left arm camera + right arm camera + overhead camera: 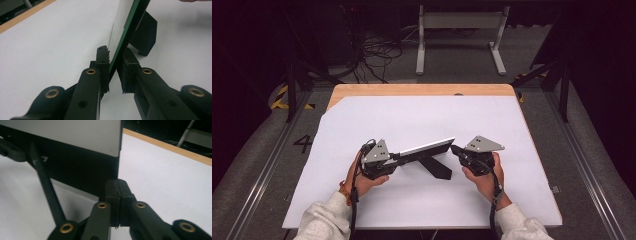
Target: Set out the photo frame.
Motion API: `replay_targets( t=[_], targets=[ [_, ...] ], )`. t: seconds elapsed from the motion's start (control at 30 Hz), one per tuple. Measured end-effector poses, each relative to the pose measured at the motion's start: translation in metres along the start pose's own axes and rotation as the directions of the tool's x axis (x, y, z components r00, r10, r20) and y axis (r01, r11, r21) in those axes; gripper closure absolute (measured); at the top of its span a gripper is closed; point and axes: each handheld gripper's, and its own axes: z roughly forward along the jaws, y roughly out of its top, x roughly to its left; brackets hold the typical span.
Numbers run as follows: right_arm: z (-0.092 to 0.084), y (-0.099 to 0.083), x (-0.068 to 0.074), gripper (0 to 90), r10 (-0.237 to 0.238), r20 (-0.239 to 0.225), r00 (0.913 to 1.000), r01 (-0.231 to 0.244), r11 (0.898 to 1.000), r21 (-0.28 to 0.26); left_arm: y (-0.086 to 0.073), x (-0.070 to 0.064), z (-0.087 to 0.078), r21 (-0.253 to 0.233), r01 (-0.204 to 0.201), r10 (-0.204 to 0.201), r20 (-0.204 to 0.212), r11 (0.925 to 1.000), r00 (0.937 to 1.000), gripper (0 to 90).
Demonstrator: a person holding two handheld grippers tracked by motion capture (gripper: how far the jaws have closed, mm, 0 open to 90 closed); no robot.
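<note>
- The thin flat panel with a pale grey face, green edge and black back (pixel 427 148) stands near the centre of the white worktop (pixel 412 120), tilted, its right end raised higher than its left end.
- A black wedge-shaped support (pixel 437 167) projects from the panel's back toward the near side and rests on the worktop.
- The left gripper (pixel 396 157) pinches the panel's left end. In the left gripper view its jaws sit on either side of the green edge (pixel 125 37), pads (pixel 103 62) pressed against the two faces.
- The right gripper (pixel 455 150) meets the panel's right end. In the right gripper view its jaws are pressed together, fingertips (pixel 117 187) at the dark lower corner of the panel (pixel 75 135). Whether a thin edge is caught between them cannot be determined.
- Progress, as judged: the panel is gripped and steadied at both ends. Positioning or setting down on the support appears under way, not finished. Release of both grippers remains.
- Hidden or unclear: the contact between the support's foot and the worktop is partly covered in the high view. The panel's top is cut off in both gripper views. The hinge or joint between the panel and its support is too dark to resolve.
- The surroundings beyond the wooden far edge (pixel 422 90) of the worktop are dim; cables (pixel 377 55) and a white frame (pixel 459 35) stand on the floor there.
</note>
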Motion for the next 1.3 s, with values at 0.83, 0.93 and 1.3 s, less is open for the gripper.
replay_targets(
  t=[0.83, 0.93, 1.3],
  targets=[
    [0.009, 0.010, 0.008, 90.0, -0.040, -0.023, 0.9990, 0.039, 0.999, -0.030, 0.003, -0.009, 0.000, 0.017, -0.032, 0.032, -0.015, 0.9993, 0.9994, 82.0],
    [0.010, 0.011, 0.007, 90.0, -0.040, -0.019, 0.9990, 0.039, 0.999, -0.029, 0.003, -0.010, 0.001, 0.018, -0.032, 0.033, -0.011, 0.9993, 0.9994, 81.8],
    [0.009, 0.013, 0.007, 90.0, -0.037, -0.021, 0.9991, 0.036, 0.998, -0.046, 0.005, -0.015, 0.002, 0.024, -0.048, 0.048, 0.003, 0.9985, 0.9988, 80.5]
  ],
)
